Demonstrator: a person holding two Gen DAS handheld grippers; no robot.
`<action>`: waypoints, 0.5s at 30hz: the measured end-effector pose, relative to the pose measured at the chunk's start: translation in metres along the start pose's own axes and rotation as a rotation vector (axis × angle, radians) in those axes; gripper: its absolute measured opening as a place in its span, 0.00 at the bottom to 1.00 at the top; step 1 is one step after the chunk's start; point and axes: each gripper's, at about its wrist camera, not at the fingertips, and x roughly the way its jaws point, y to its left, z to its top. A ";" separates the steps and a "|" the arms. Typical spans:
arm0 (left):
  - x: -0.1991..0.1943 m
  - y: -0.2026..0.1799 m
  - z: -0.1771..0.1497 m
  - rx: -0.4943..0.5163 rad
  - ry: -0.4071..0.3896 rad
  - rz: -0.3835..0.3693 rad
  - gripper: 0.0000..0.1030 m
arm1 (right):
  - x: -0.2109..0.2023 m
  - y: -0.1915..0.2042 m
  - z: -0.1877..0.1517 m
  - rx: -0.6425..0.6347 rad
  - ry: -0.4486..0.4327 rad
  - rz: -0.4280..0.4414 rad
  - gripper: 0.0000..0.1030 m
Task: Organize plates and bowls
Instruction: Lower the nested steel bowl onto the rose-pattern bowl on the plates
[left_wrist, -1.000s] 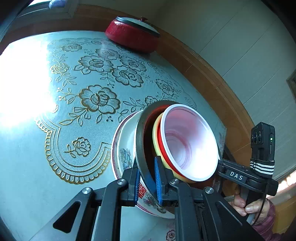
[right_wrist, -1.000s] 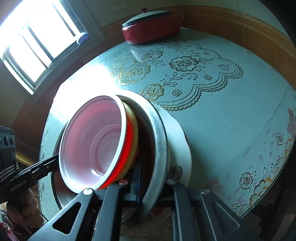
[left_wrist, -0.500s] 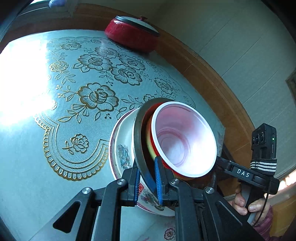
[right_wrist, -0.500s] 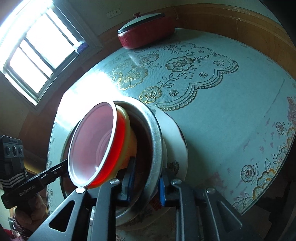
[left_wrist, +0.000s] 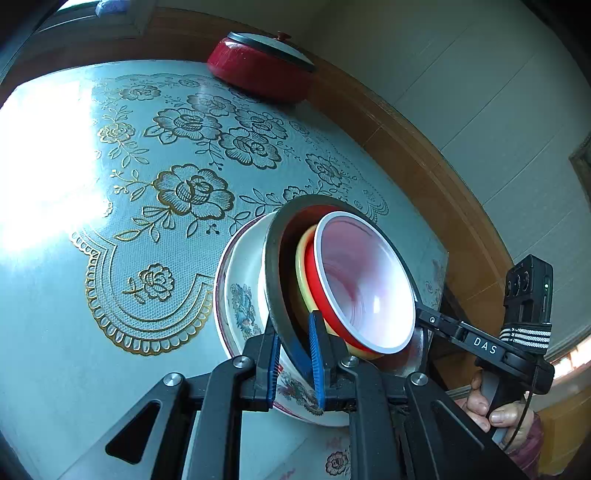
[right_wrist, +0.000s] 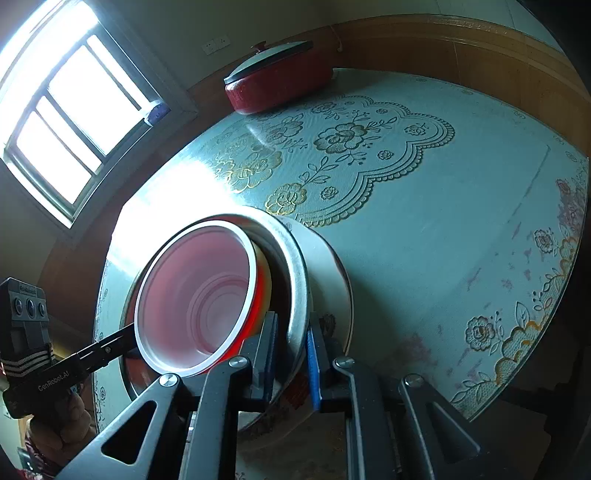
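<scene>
the bowls already sit nested near the tabletop's near edge: a red bowl (left_wrist: 365, 284) in a yellow bowl (left_wrist: 303, 258), in a steel bowl (left_wrist: 275, 258), in a flowered bowl (left_wrist: 240, 291). the left gripper (left_wrist: 293, 354) is clenched on the steel rim. the right gripper (right_wrist: 291, 354) is closing across the same rim, its pads apparently on it. what's left, likely, is parking the stack; the red pot (left_wrist: 258, 70) waits at the far edge.

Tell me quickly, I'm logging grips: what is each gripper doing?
Left gripper: shut on the round steel bowl's rim.
Right gripper: closing on that rim.
</scene>
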 end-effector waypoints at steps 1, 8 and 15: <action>0.001 0.000 0.000 -0.004 0.000 0.003 0.15 | 0.000 0.000 0.000 -0.001 -0.002 -0.004 0.13; 0.003 -0.001 0.000 0.012 -0.009 0.053 0.16 | -0.003 0.002 -0.002 0.012 -0.003 0.002 0.15; 0.003 -0.003 -0.002 0.038 -0.020 0.076 0.17 | -0.003 0.004 -0.004 0.013 -0.010 -0.006 0.16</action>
